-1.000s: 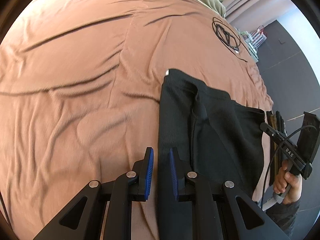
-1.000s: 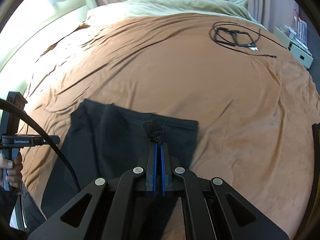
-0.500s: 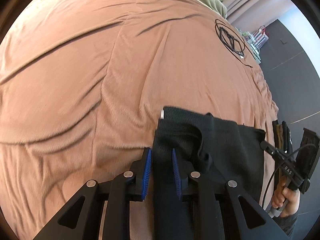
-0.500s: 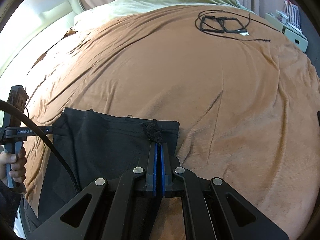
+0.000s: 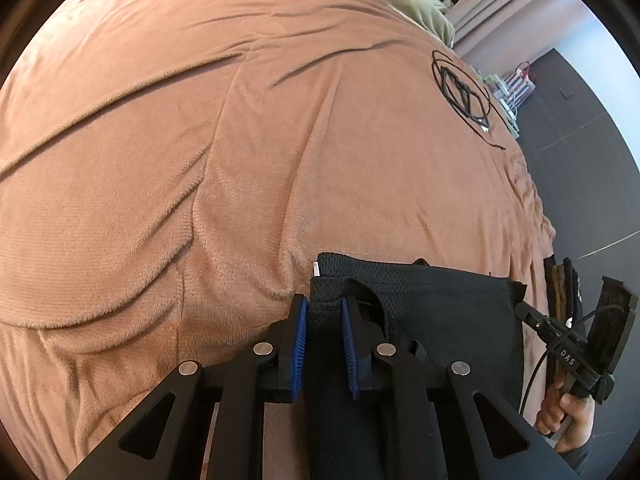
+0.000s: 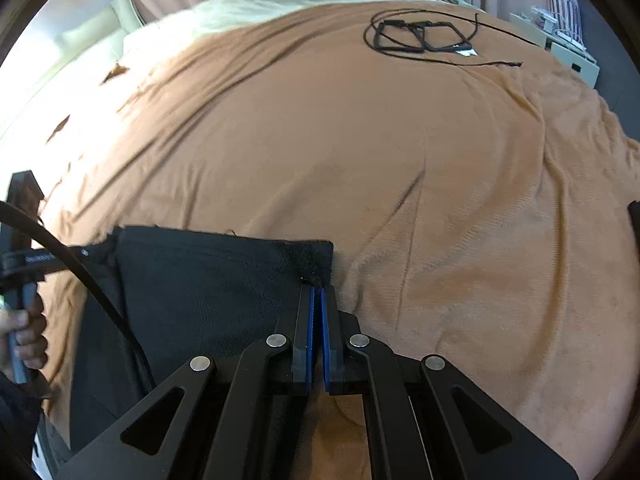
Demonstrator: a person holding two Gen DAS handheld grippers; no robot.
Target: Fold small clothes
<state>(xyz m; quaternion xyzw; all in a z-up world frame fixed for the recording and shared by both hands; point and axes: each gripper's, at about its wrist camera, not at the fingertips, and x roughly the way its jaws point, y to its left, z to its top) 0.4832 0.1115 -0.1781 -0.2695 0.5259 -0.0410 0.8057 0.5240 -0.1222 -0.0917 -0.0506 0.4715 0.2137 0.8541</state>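
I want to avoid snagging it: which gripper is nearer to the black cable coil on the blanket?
Right, by a small margin, I judge. The cable coil lies far ahead of both, to the right; the right gripper and left gripper hold the black garment.

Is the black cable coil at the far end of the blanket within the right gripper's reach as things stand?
Probably not: the right gripper is shut on the black garment's corner, and the cable coil lies far across the open brown blanket.

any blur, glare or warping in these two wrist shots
Left wrist view: sharp, strong fisheye bulge in the brown blanket, black garment too dark for fold detail. Right wrist view: blown-out daylight at the upper left over the pale bedding, motion blur on the hand at the left edge, same barrel warp.
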